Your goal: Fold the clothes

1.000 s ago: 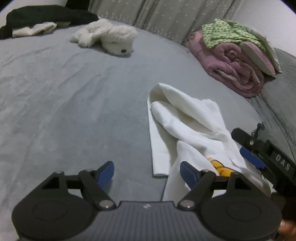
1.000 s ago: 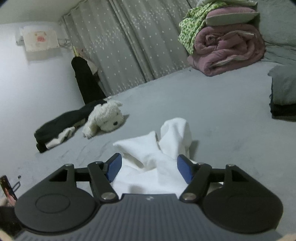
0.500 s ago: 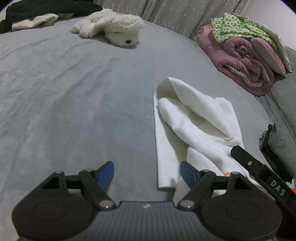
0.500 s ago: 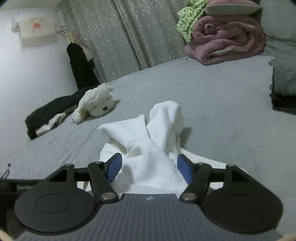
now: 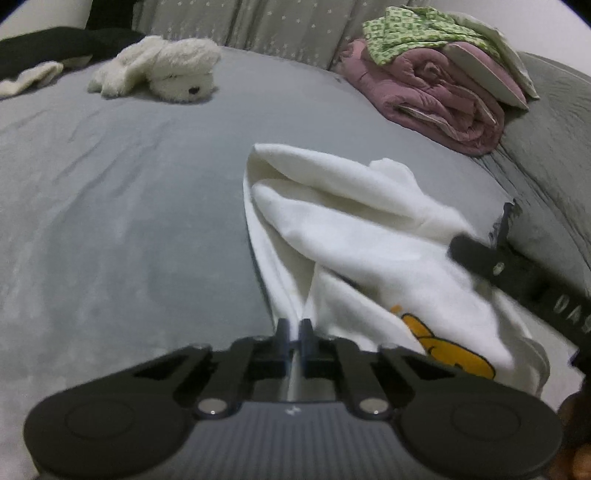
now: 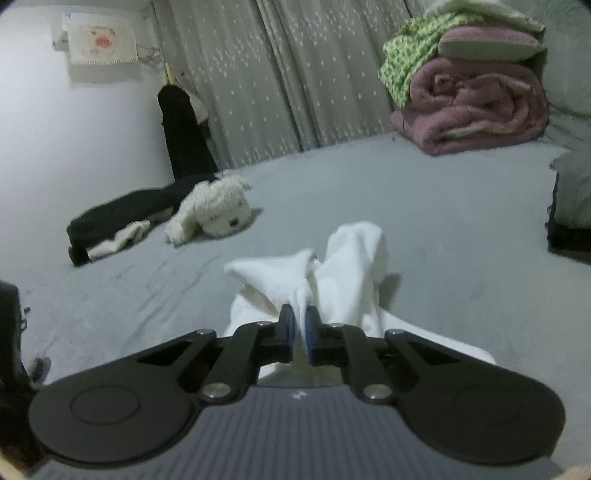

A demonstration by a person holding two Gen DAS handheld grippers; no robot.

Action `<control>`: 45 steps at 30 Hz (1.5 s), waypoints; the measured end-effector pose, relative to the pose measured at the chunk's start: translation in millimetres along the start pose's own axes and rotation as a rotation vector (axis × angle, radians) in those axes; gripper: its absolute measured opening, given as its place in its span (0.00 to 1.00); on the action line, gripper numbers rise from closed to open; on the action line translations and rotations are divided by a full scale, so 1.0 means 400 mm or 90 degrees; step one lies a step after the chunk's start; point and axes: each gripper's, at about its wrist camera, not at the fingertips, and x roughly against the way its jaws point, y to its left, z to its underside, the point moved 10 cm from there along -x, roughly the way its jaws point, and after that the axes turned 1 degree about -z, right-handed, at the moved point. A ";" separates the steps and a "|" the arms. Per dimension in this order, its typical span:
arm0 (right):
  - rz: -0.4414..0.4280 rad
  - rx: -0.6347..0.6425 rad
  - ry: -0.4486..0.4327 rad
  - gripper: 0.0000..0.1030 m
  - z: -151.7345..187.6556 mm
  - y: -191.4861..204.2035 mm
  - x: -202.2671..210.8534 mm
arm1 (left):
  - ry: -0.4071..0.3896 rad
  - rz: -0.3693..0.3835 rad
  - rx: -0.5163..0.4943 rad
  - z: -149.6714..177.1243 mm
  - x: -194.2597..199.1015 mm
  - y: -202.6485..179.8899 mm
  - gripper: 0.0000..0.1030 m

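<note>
Left gripper [image 5: 294, 332] pinched nearly closed on a thin edge of the white shirt [image 5: 354, 236], cloth running up from between the blue pads. Right gripper [image 6: 300, 325] likewise pressed together on a bunched fold of shirt [image 6: 347, 266], only a sliver of gap, cloth filling it. Shirt lying crumpled mid-bed [image 5: 110, 206], part doubled over, yellow print [image 5: 439, 347] showing near the right gripper arm [image 5: 517, 277]. Step in hand, by judgement: both edges gripped for a lift or spread; could equally be a carry-over of a fold. Next move needs both grips held firm and moved together so the thin edge doesn't slip; taut cloth, no twist. Further out: plush dog [image 5: 166, 74], black garment [image 6: 122, 218], pink quilt [image 5: 436, 99] with green cloth [image 5: 417, 33], curtain [image 6: 288, 74].
</note>
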 end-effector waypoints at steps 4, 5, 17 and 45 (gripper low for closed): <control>0.022 -0.006 -0.037 0.09 -0.029 -0.017 0.044 | -0.023 -0.004 -0.004 -0.001 0.038 0.000 0.04; 0.029 -0.009 -0.045 0.09 -0.035 -0.025 0.056 | -0.029 -0.005 -0.005 -0.002 0.048 0.000 0.04; 0.120 -0.032 -0.110 0.09 -0.059 -0.167 0.223 | -0.062 0.002 -0.002 0.000 0.093 -0.016 0.07; 0.148 -0.057 0.051 0.39 0.111 -0.323 0.250 | -0.041 0.053 0.106 -0.013 -0.046 -0.084 0.14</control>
